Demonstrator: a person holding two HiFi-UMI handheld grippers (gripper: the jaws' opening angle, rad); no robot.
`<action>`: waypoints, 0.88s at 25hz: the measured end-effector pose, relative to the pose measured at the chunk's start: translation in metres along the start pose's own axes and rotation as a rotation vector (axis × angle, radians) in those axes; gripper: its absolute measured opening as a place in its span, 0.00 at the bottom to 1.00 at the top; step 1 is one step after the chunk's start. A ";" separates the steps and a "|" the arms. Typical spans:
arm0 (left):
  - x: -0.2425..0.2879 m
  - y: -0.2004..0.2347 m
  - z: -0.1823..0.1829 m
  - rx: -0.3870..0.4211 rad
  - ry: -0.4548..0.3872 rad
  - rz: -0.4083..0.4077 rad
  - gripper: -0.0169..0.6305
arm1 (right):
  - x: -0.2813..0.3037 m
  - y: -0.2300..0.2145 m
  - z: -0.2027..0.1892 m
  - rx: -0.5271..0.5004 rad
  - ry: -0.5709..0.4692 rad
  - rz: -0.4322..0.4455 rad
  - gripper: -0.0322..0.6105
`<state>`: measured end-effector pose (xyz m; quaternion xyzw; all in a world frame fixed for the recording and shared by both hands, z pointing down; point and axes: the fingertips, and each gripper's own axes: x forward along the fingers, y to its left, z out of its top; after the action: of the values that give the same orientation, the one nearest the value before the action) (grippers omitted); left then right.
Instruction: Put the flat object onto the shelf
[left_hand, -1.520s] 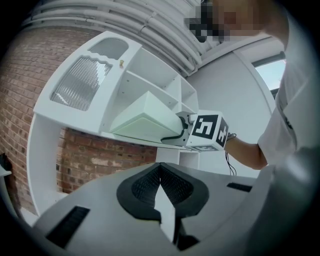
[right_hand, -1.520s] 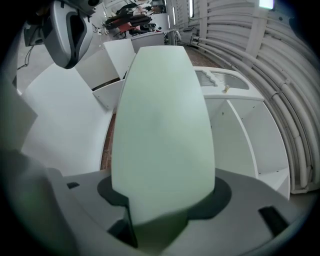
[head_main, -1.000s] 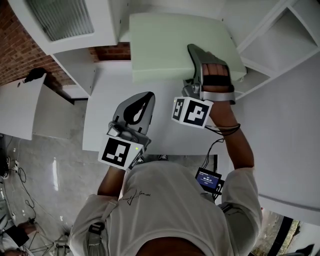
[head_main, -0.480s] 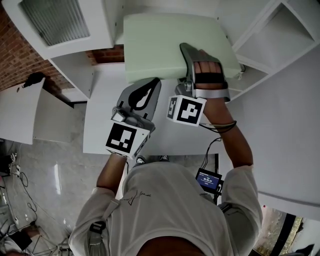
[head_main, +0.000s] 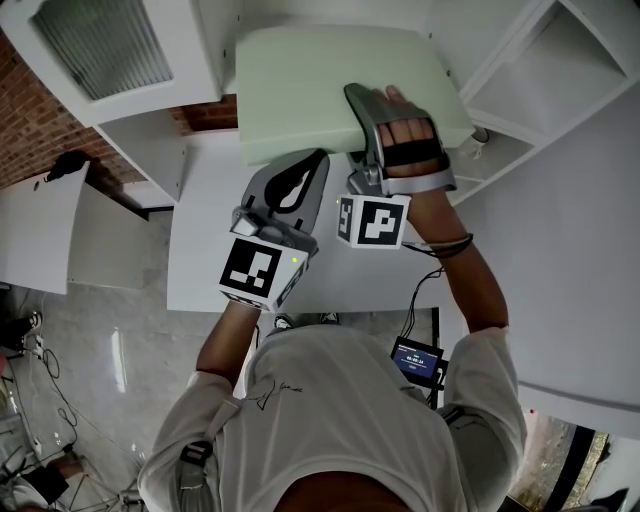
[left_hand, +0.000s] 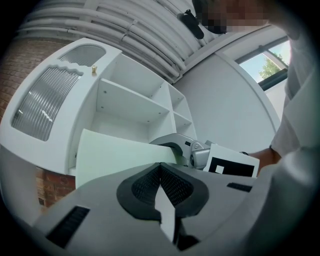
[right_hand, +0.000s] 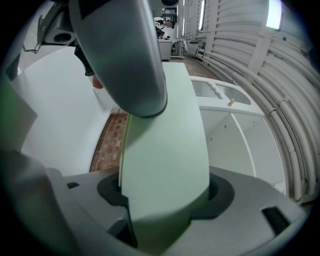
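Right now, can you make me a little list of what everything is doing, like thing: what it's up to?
flat thing: pale green pad, lifted in front of the shelf
right gripper: shut on the pad's near edge
left gripper: jaws together, nothing between them, tip close to the pad's edge
shelf: white, open compartments
table: white, below both grippers

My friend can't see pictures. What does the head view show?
Seen from above, a person's right gripper clamps the near edge of a flat, pale green pad at the far end of a white table. The left gripper, jaws shut and empty, points at that same edge, and open white shelves stand beyond.
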<state>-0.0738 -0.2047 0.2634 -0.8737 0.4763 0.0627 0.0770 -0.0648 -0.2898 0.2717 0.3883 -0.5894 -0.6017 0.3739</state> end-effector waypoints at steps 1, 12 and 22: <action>0.002 0.001 0.001 -0.001 -0.001 0.004 0.05 | 0.000 -0.001 0.001 -0.001 -0.008 -0.007 0.50; 0.015 0.005 0.005 0.015 -0.005 0.032 0.05 | -0.003 -0.006 0.015 -0.064 -0.135 -0.007 0.51; 0.026 0.013 0.001 0.018 0.008 0.054 0.05 | -0.016 -0.002 0.024 -0.059 -0.237 0.007 0.52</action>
<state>-0.0712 -0.2329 0.2565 -0.8599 0.5007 0.0571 0.0813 -0.0802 -0.2654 0.2701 0.3014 -0.6128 -0.6591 0.3149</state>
